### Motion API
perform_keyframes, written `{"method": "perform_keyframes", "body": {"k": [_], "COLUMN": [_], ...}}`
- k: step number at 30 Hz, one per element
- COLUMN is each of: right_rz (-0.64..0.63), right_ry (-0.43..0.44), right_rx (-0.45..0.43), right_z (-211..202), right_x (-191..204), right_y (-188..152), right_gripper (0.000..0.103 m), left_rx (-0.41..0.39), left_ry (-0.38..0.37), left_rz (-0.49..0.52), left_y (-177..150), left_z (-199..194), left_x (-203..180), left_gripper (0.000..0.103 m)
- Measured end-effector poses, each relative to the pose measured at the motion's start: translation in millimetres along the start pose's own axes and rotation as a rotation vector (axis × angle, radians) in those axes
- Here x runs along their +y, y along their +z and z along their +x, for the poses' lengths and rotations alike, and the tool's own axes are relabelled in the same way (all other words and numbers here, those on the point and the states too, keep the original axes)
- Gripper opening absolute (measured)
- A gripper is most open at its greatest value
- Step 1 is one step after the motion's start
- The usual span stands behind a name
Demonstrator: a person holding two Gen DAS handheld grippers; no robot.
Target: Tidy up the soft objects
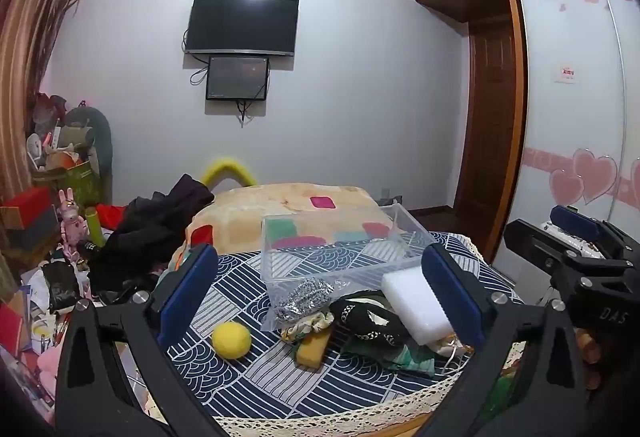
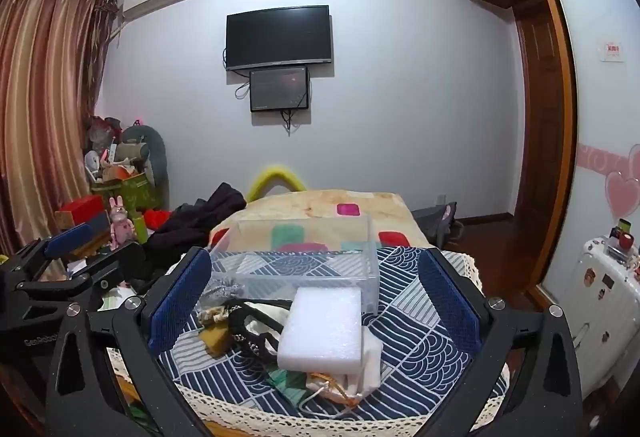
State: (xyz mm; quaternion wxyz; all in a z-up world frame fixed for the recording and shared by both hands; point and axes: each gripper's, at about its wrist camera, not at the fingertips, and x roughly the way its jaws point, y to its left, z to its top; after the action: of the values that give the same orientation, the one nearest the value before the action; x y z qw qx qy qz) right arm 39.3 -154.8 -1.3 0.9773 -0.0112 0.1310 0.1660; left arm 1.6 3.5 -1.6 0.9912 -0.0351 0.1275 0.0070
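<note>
A pile of soft items lies on a blue patterned cloth (image 1: 256, 369): a white foam block (image 1: 416, 301) (image 2: 324, 329), a yellow ball (image 1: 231, 339), a yellow sponge (image 1: 313, 349) (image 2: 216, 341), a black lace piece (image 1: 368, 317) (image 2: 252, 325), a steel scrubber (image 1: 306, 297) and a cloth pouch (image 2: 360, 369). A clear plastic box (image 1: 340, 249) (image 2: 304, 265) stands just behind them. My left gripper (image 1: 320, 293) is open and empty, hovering over the pile. My right gripper (image 2: 316, 301) is open and empty, with the foam block between its fingers' line of sight.
A folded beige blanket (image 1: 288, 213) lies behind the box. Dark clothes (image 1: 156, 225) are heaped at the left, with clutter and toys (image 1: 72, 221) beyond. A white suitcase (image 2: 604, 309) stands at the right. The cloth's lace edge (image 2: 280, 417) is nearest me.
</note>
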Motion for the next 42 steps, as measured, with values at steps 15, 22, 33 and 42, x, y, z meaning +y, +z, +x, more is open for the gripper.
{"method": "perform_keyframes", "body": {"k": [15,22,33,42], "right_rz": [0.004,0.003,0.002,-0.002], "right_ry": [0.001,0.002,0.003,0.008], "right_rx": [-0.006,-0.009,-0.014,-0.015], "right_z": [-3.2,-4.9,-7.3,-8.9], "right_x": [0.4,1.3,2.5,4.3], "right_y": [3.0,4.3,6.2,8.4], "right_gripper": [0.103,0.103,0.103,0.103], "left_rx": [-0.002,-0.004,-0.004,-0.005], "left_ry": [-0.003,0.0,-0.001,-0.004], "left_rz": [-0.002,-0.001,0.0,-0.003], "left_y": [-1.4,-2.2,-2.4,-0.6], "left_z": [0.0,0.2,1.3,0.2], "left_x": [0.6,-0.4,-1.3,-1.5], "left_gripper": [0.103,0.103,0.103,0.103]}}
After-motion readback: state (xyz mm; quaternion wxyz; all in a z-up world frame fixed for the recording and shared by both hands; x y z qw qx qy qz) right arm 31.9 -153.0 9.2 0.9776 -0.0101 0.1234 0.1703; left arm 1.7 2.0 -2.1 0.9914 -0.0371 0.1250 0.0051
